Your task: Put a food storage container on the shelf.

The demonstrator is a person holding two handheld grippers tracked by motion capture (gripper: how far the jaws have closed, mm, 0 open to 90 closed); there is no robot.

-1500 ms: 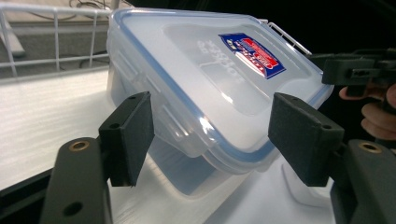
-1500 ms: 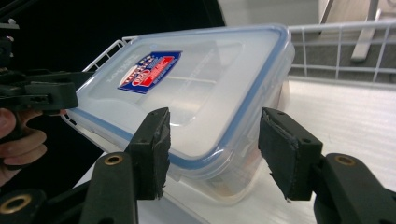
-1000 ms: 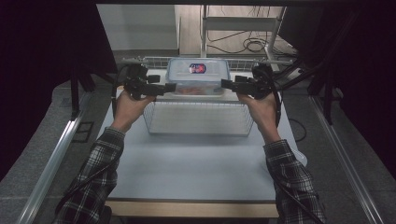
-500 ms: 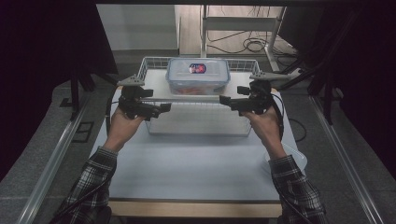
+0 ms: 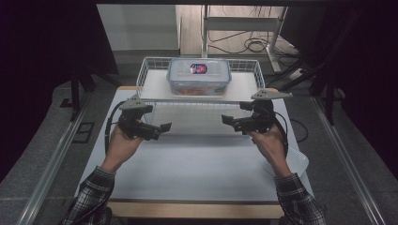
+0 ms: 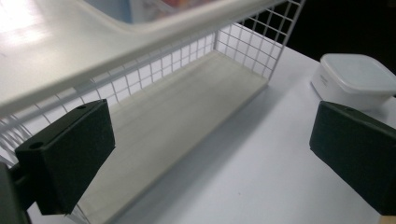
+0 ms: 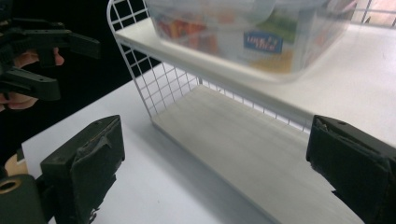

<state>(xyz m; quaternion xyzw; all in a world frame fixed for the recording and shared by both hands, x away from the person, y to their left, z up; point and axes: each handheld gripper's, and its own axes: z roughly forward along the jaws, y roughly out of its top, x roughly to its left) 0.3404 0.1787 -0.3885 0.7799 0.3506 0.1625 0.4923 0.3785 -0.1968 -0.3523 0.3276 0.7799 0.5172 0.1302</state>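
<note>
A white wire rack (image 5: 197, 101) with two shelves stands at the far side of the white table. On its top shelf rests a clear lidded food box (image 5: 199, 77) with colourful contents. My left gripper (image 5: 163, 127) hovers in front of the rack's left half, and its jaws have just been opening and stand wide with nothing between them. My right gripper (image 5: 227, 120) hovers in front of the right half; its jaws have just been opening too and are empty. The left gripper view looks past the wide jaws (image 6: 210, 135) at the lower shelf (image 6: 187, 116). The right gripper view shows the box (image 7: 243, 32) above my right gripper (image 7: 215, 158).
A small white lidded tub (image 5: 296, 161) sits at the table's right edge, close under the right forearm; it is also in the left gripper view (image 6: 357, 79). The white tabletop (image 5: 197, 164) stretches between the rack and the person. Cables and a stand lie on the floor behind.
Both grippers have drawn back from beside the box on the top shelf towards the person and sunk lower, in front of the rack. Their jaws stand wider than before.
</note>
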